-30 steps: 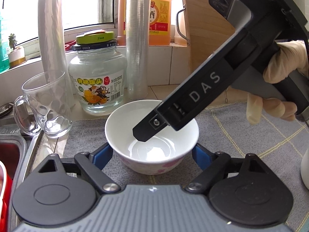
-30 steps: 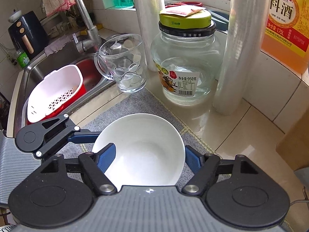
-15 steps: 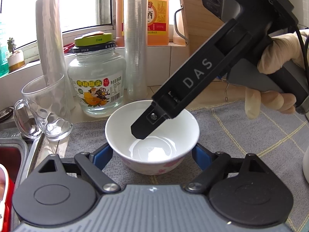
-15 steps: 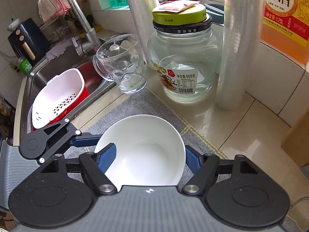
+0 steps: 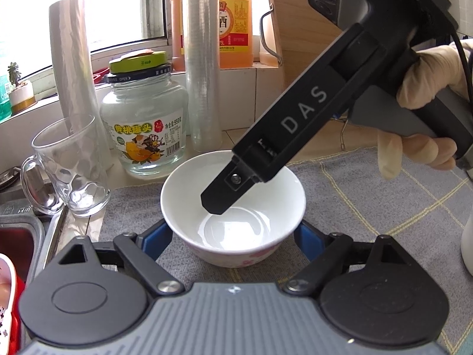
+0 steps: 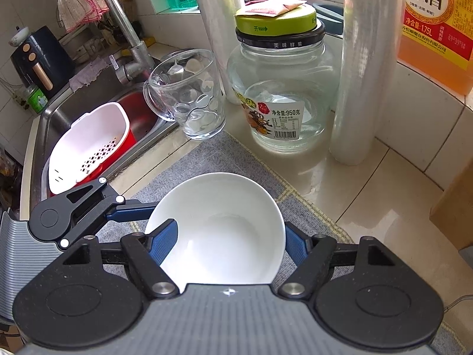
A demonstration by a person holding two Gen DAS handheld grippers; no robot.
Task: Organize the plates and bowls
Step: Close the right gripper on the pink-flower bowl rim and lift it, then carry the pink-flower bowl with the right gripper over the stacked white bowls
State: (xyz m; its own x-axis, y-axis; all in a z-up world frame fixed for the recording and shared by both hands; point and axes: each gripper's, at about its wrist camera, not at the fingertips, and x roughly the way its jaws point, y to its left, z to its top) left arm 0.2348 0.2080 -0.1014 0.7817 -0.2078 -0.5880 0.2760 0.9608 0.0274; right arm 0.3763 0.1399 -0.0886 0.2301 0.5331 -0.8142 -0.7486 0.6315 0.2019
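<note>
Right claw (image 6: pixel 230 242) spread, one finger inside the bowl (image 6: pixel 218 227) at 6 o'clock on the mat (image 6: pixel 224 159), left claw (image 5: pixel 233 236) spread around it; next, pinch the rim and lift.

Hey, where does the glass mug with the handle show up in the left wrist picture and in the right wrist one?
Left wrist: glass mug at far left, left of the jar.
Right wrist: glass mug upper centre-left, beside the sink.
Shared landmark: the green-lidded jar.
</note>
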